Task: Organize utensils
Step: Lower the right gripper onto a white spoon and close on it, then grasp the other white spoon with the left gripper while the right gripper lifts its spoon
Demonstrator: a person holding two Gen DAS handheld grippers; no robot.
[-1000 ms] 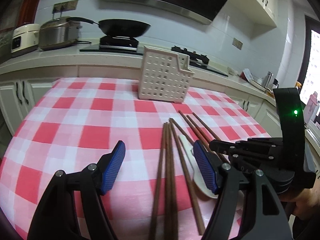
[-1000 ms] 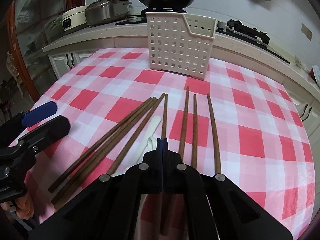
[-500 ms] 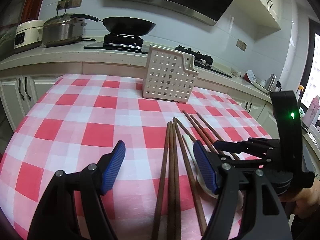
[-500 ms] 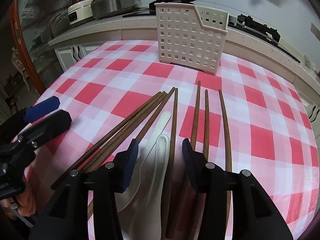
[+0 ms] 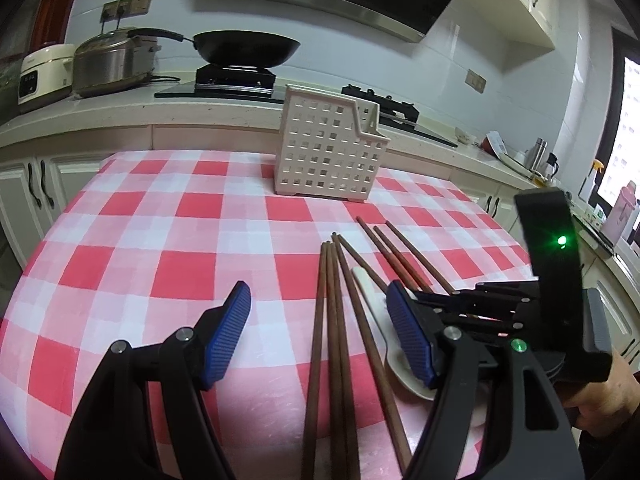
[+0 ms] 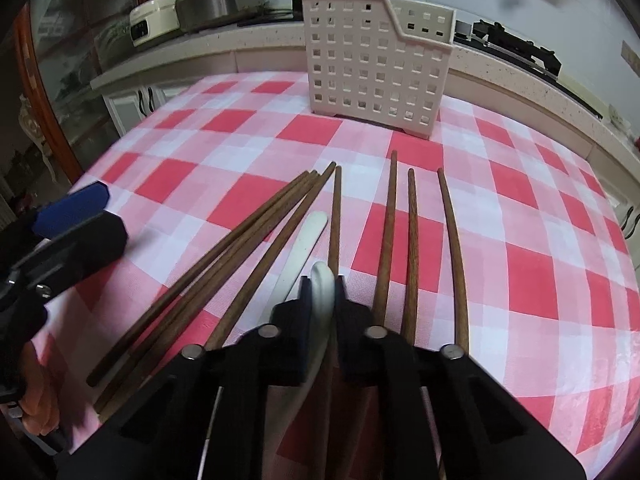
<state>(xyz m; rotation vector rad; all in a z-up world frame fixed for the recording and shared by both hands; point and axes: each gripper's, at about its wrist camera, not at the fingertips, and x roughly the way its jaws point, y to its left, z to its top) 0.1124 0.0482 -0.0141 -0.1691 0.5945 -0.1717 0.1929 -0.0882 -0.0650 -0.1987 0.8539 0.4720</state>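
Several brown wooden chopsticks (image 6: 260, 240) lie fanned on the red-checked tablecloth (image 6: 520, 200), three more apart at the right (image 6: 412, 240). Between the groups, my right gripper (image 6: 322, 292) is shut on the handle of a white spoon (image 6: 322, 280). A second white spoon (image 6: 304, 236) lies flat just to its left. The white perforated utensil holder (image 6: 376, 60) stands upright at the table's far side. My left gripper (image 5: 318, 312) hovers open above the chopsticks (image 5: 332, 320), gripping nothing. The spoon bowl (image 5: 400, 372) shows behind its right finger, and the right gripper (image 5: 460, 300) reaches in from the right.
Behind the table runs a kitchen counter (image 5: 120, 116) with a black wok (image 5: 248, 48) on a burner, a steel pot (image 5: 112, 64) and a rice cooker (image 5: 40, 72). White cabinets (image 5: 36, 184) stand below it. The cloth's left half (image 5: 140, 248) shows bare checks.
The right gripper went from shut to open over the white spoons, then closed on one spoon's handle. The left gripper stayed open and nearly still.
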